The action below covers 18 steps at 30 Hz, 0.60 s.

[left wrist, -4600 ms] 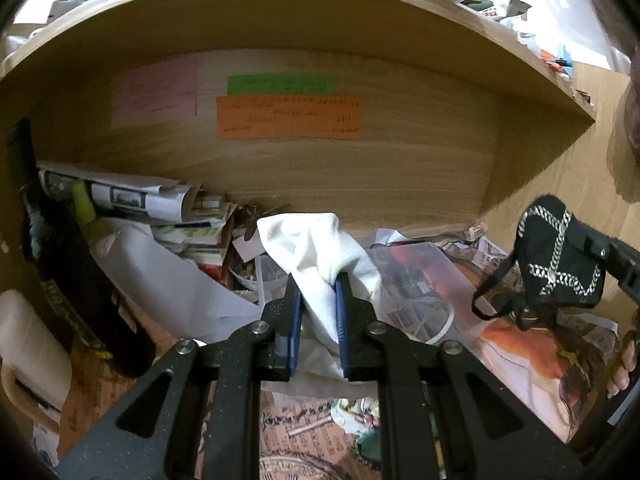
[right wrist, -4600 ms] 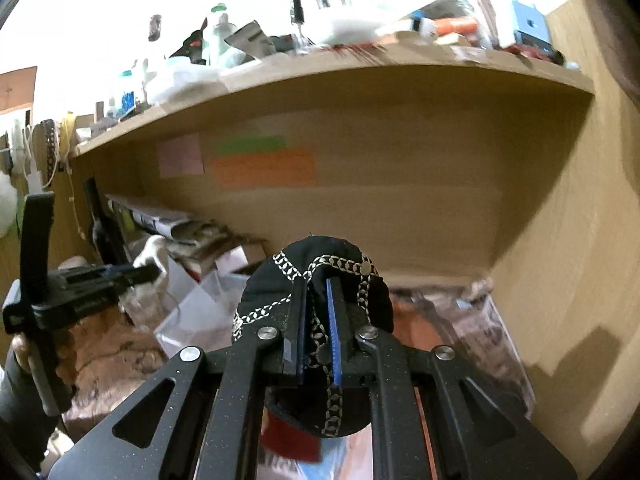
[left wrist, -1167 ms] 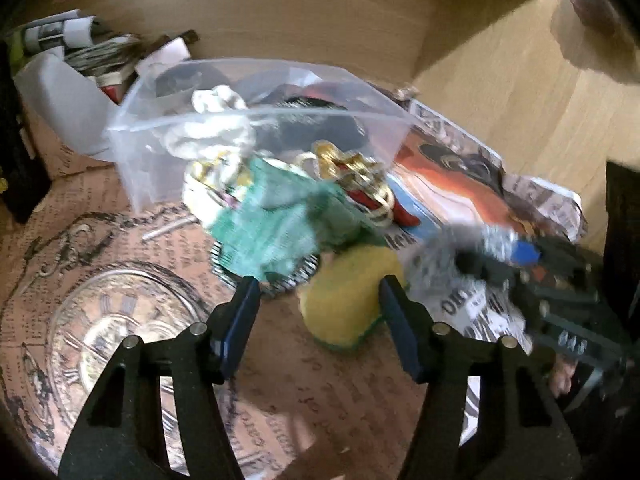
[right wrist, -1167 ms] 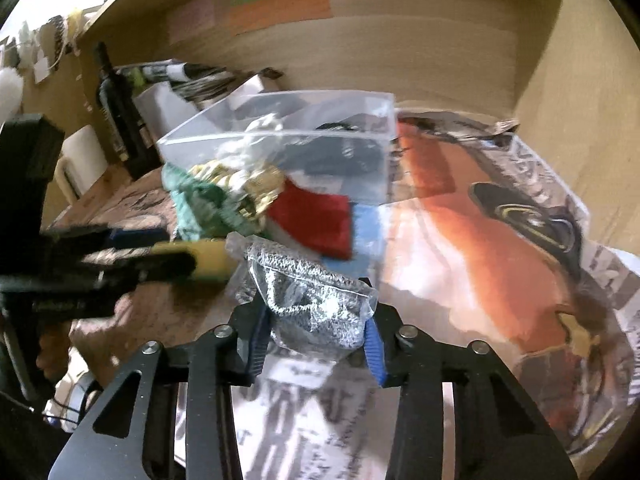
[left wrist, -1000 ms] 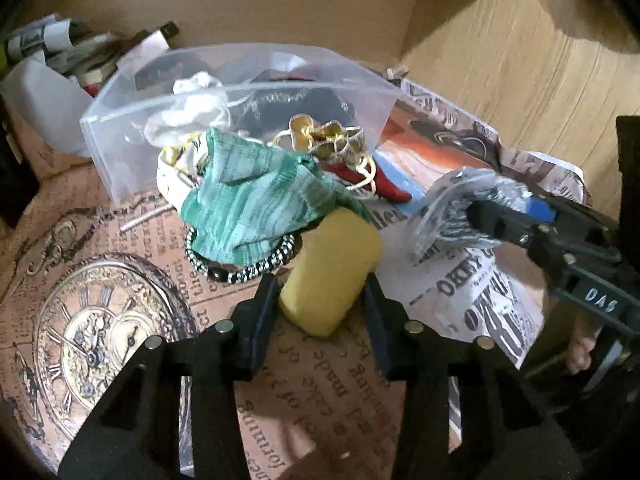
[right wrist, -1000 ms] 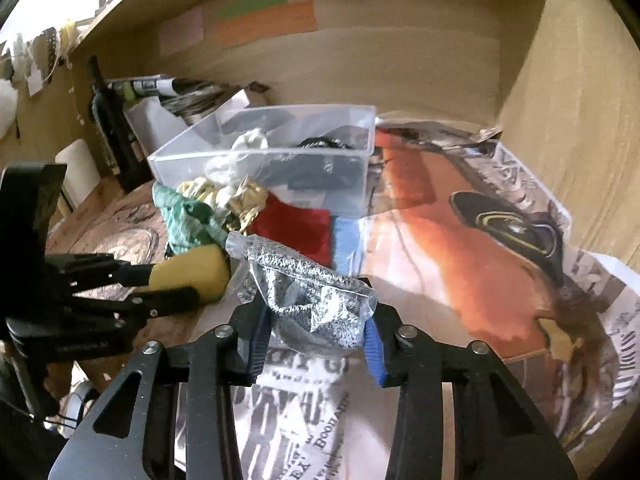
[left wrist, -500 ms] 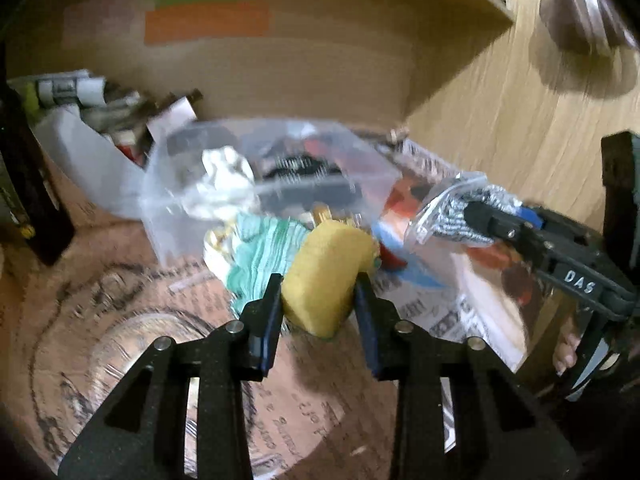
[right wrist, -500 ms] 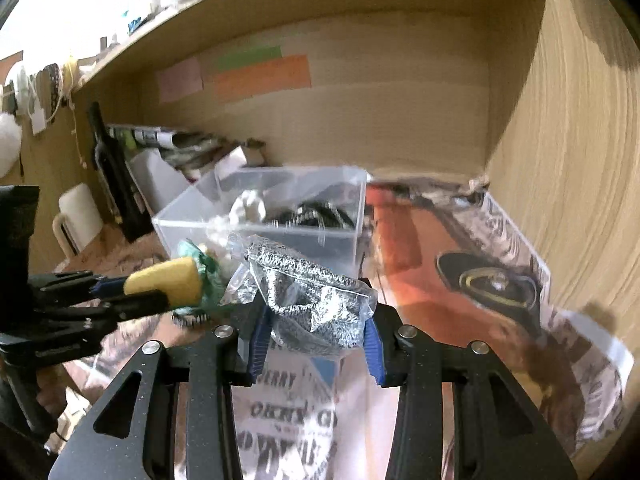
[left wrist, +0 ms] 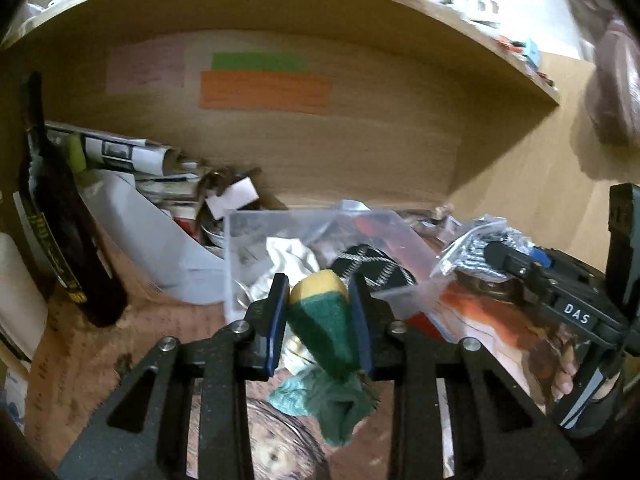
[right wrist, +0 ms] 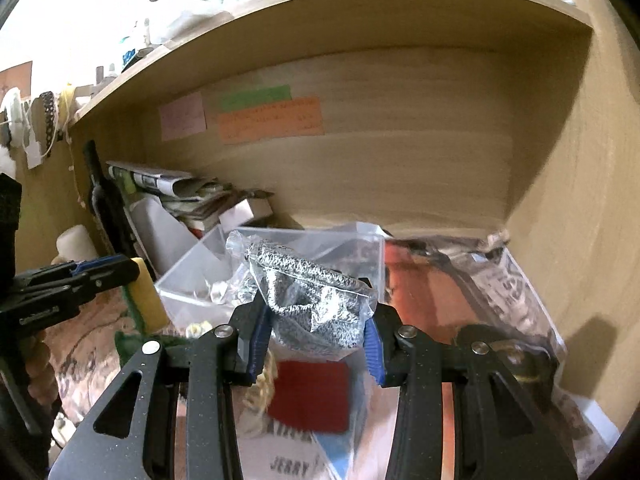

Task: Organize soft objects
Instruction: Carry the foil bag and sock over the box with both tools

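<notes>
I see a wooden alcove (left wrist: 360,148) with newspaper-covered desk (right wrist: 516,300). My left gripper (left wrist: 320,316) hangs pinching the yellow-green sponge (left wrist: 320,320) before the clear bin (left wrist: 248,240); my right gripper (right wrist: 314,330) clamps the bagged grey cloth (right wrist: 312,304) above it.

Both my views bend hard at the edges, so the shelf (left wrist: 280,12) bows into an arch and black vignette fills the corners. Bright light washes out everything above the shelf in my right view, while the alcove beneath sits in dim, warm yellow light, with a soft shadow on the side wall (right wrist: 580,344) at the right. My tongs stay fairly sharp up close, but the orange note (left wrist: 266,90) and the worktop under my right tongs (right wrist: 316,344) are smeared and soft.
</notes>
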### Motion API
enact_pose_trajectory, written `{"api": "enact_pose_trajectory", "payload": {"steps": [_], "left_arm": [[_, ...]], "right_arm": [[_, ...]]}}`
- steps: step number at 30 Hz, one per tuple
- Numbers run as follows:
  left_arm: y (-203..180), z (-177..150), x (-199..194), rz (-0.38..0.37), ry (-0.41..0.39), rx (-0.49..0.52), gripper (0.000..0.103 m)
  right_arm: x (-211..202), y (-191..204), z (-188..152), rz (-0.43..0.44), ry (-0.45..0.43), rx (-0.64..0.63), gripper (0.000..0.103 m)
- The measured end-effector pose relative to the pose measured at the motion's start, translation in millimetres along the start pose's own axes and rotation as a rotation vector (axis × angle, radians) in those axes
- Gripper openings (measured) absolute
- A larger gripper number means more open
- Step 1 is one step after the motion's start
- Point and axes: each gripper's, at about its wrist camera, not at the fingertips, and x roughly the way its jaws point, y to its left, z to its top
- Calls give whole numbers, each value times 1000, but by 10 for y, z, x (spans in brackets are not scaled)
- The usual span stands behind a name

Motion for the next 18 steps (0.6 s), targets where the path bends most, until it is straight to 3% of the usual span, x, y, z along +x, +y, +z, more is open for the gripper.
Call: {"api": "enact_pose_trajectory", "payload": {"steps": [8, 18], "left_arm": [[177, 173, 294, 39, 26, 16, 28], [256, 362, 827, 42, 98, 27, 28]], "right_arm": [[341, 88, 170, 18, 20, -21, 36], [800, 176, 185, 23, 123, -71, 36]]}}
